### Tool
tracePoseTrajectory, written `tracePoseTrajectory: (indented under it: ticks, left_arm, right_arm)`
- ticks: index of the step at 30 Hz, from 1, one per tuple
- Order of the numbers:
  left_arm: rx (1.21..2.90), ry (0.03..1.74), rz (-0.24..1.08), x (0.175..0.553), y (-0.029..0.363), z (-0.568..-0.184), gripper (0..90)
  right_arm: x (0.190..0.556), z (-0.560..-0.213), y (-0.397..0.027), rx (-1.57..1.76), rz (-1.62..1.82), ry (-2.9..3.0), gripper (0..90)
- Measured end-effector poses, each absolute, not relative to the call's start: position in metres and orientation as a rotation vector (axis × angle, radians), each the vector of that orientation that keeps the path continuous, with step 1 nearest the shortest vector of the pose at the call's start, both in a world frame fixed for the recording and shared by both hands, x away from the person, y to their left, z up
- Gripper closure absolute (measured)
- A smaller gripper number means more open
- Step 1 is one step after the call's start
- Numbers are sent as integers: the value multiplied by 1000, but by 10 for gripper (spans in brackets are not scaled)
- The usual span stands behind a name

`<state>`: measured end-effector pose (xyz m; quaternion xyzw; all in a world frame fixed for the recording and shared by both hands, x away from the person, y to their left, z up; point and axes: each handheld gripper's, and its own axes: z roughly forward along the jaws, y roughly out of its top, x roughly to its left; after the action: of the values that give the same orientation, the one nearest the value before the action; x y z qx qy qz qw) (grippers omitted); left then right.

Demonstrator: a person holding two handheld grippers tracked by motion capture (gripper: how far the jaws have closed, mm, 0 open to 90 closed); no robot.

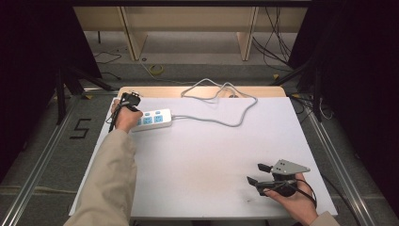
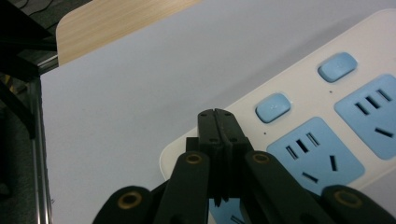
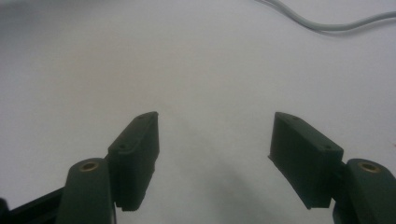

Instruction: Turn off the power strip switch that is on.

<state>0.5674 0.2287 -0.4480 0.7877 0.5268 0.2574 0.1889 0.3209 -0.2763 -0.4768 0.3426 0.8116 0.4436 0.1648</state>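
At far left of the white bench [image 1: 211, 155]: white power strip with blue sockets [image 1: 153, 119], left gripper [image 2: 217, 116] over its end, jaws together, seemingly to press. Near right: right gripper [image 1: 258, 173], jaws apart, idle.

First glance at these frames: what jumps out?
The white power strip with blue sockets at the table's far left, its grey cable looping toward the far edge. The left claw sits shut right over the strip's end, near a blue switch. The right claw rests open at the near right, over bare white table.
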Motion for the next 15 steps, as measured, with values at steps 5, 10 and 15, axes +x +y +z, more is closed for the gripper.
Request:
tracePoseTrajectory:
  ticks: [5,10,15]
  left_arm:
    - [2148,1481,725,556,238,-445,799]
    - [2083,1446,702,542,240,-435,698]
    - [2107,1407,620,527,236,-429,531]
  right_arm:
    - [321,-477,-275,970,1260,2316,336]
    - [321,-477,-275,974,1256,2315,336]
    - [321,-477,-275,975,1253,2314,336]
